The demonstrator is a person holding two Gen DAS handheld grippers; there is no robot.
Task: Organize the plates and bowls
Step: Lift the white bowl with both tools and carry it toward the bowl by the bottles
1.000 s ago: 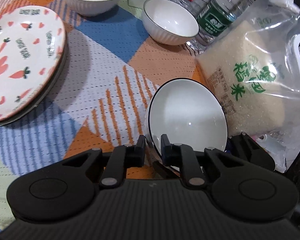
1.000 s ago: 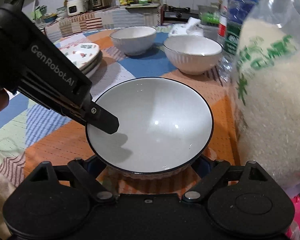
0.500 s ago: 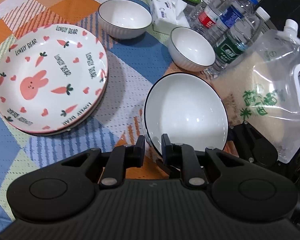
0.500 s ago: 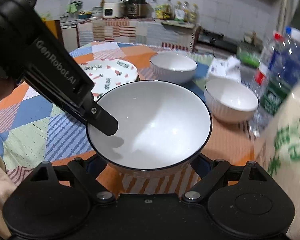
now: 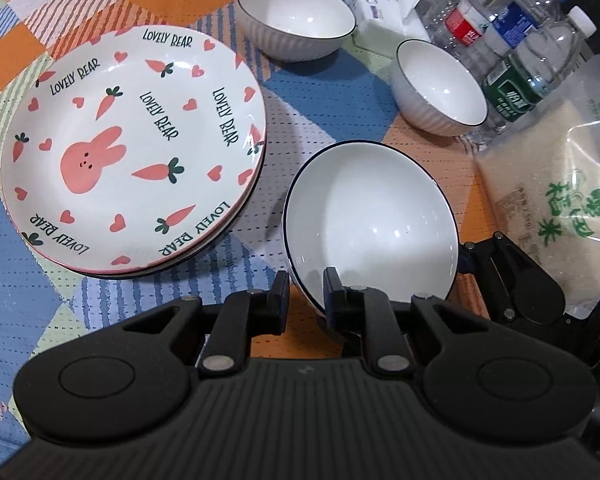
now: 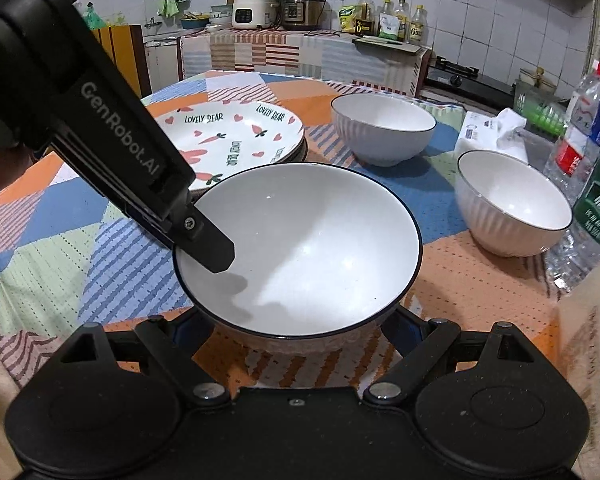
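Observation:
My left gripper (image 5: 306, 294) is shut on the near rim of a large white bowl with a dark rim (image 5: 372, 224), held above the table. In the right wrist view the same bowl (image 6: 308, 248) sits between the wide-spread fingers of my right gripper (image 6: 298, 320), which cradle its underside; the left gripper's finger (image 6: 204, 240) shows clamped on its left rim. A stack of rabbit-and-carrot plates (image 5: 132, 148) lies to the left. Two smaller white ribbed bowls (image 5: 296, 20) (image 5: 440, 88) stand farther back.
A clear pouch of rice (image 5: 556, 200) stands right beside the held bowl. Several water bottles (image 5: 512, 52) and a tissue pack (image 5: 380, 0) crowd the back right. The patchwork tablecloth (image 5: 328, 96) covers the table. A kitchen counter (image 6: 300, 52) lies beyond.
Both grippers have risen with the large bowl and pulled back from the rice pouch toward the left. The plates and both small bowls now show more fully.

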